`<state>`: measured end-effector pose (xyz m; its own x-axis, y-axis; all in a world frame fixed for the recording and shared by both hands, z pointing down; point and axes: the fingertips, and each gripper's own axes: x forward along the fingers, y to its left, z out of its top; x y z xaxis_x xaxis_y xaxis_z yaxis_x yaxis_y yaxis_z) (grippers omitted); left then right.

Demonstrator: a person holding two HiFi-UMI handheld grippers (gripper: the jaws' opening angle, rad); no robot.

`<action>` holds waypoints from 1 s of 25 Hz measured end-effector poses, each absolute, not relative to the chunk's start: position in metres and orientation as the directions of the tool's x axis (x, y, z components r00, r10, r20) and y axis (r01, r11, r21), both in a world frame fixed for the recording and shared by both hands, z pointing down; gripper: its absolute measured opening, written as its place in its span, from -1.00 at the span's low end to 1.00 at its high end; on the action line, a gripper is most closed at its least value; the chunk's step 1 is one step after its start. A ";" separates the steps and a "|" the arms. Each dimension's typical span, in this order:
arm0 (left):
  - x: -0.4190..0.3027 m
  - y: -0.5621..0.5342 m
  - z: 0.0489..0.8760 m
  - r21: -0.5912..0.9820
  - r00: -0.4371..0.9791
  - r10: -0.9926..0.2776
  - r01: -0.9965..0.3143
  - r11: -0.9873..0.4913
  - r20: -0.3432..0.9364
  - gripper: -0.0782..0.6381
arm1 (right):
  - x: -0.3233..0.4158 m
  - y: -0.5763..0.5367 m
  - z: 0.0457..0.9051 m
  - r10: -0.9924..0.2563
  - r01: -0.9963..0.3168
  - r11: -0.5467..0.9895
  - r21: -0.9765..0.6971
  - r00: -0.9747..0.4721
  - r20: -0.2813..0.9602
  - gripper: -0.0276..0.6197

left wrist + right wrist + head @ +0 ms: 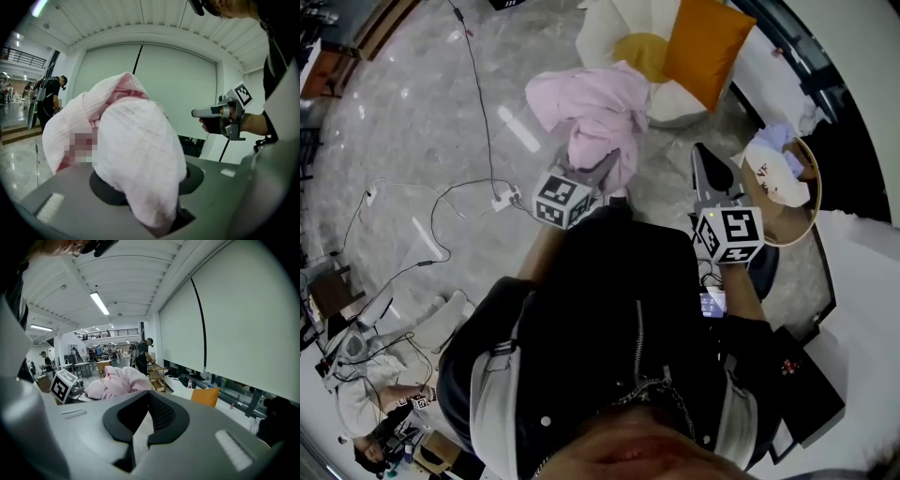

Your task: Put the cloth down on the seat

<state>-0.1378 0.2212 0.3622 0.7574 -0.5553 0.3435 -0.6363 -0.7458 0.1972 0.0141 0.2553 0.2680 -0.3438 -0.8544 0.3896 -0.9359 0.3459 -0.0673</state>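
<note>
Clearly mid-carry, with the put-down not yet done. At the upper middle of the head view, a white petal-shaped seat (605,33) with a yellow centre and an orange cushion (708,47) propped on its right side. Just below and left of it, off the seat and hanging over the grey floor (422,112), the pink cloth (591,108), bunched and draped from the left gripper (605,169). Clamped on that cloth, going by the left gripper view, with fabric packed between the jaws and spilling over both. Right of centre, the right gripper (706,161): closed on nothing, pads together at the tips, pointing toward the seat's lower right edge.

Next, by this reading: carry the cloth further up the frame until over the bare white petals, clear of the cushion; lower it; then part the left jaws. Likely to slump into a heap, being soft.

Counted: one seat, one orange cushion, one pink cloth, two grippers, two marker cubes (562,199).
</note>
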 end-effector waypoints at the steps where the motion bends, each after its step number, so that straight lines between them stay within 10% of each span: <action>1: -0.142 0.214 0.364 0.200 0.758 -0.552 -0.635 -0.746 0.349 -0.18 | 0.010 0.249 0.270 -0.851 -0.936 0.345 -0.072 -0.344 0.397 -0.92; 25: -0.161 0.143 0.376 0.195 0.720 -0.584 -0.677 -0.710 0.375 -0.18 | -0.006 0.180 0.290 -0.813 -0.914 0.397 -0.087 -0.394 0.428 -0.92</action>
<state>-0.1612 0.1432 0.3765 0.7201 -0.5839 0.3749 -0.6769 -0.7098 0.1947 -0.0059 0.1803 0.2896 -0.3940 -0.8133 0.4282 -0.9138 0.3968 -0.0871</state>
